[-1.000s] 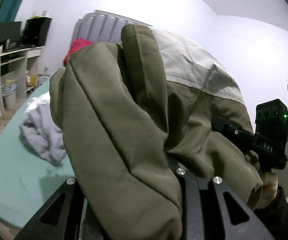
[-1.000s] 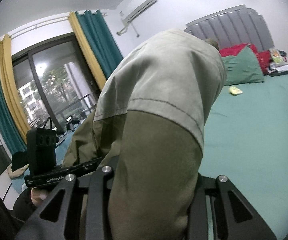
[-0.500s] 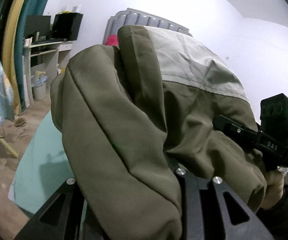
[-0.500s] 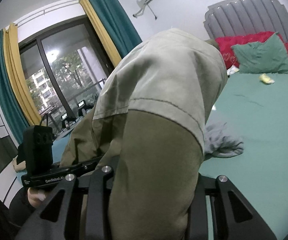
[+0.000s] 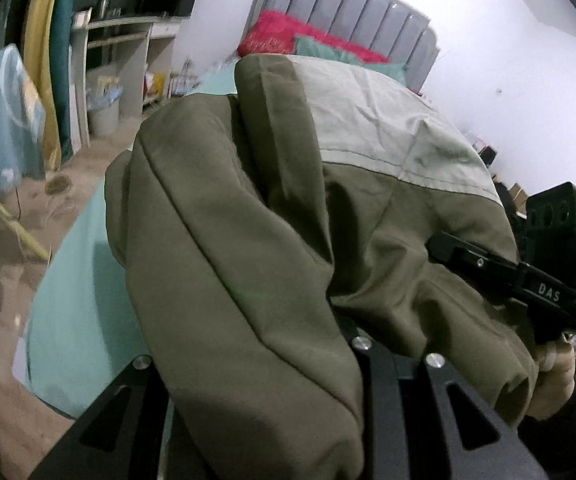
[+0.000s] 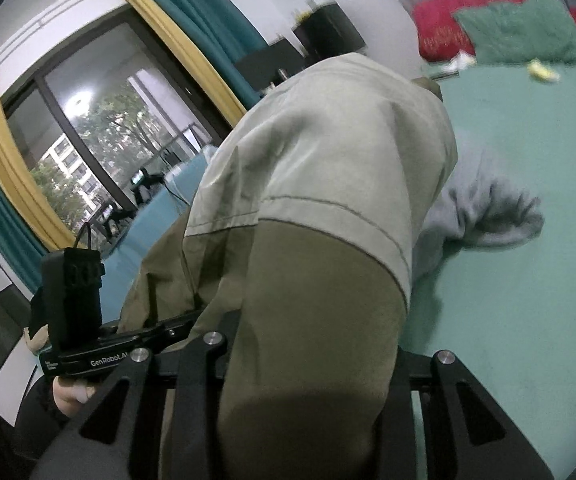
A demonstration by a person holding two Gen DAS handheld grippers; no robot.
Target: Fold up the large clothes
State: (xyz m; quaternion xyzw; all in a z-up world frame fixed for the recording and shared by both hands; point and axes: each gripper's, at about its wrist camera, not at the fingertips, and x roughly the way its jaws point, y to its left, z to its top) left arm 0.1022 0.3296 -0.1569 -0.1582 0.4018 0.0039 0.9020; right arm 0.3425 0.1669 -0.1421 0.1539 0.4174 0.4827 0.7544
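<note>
Left tool: clamped on a thick bunch of the olive jacket, cloth spilling over both fingers and hiding the tips. Jacket bulked directly ahead of this tool, lifted clear of the bed lying below and to its left. Floor and white shelving beyond, far left. Probably held high so the long garment hangs free and can be squared before laying down.

Between the tools: same jacket spanning from one grip to the other, pale beige panel on top, olive below the seam. Slack folds, not stretched taut.

Right tool: likewise closed on the jacket, olive cloth pinched between the fingers and draped over them; fingertips buried. Grey garment crumpled on the bed ahead and right of this tool, apart from the jacket. Green pillow and red bedding at the headboard, far ahead.

Hands: each wrapped round a tool handle, seen from the opposite camera, low and close to the body, tools angled inward toward each other. Judged mid-carry, fold not yet laid.
</note>
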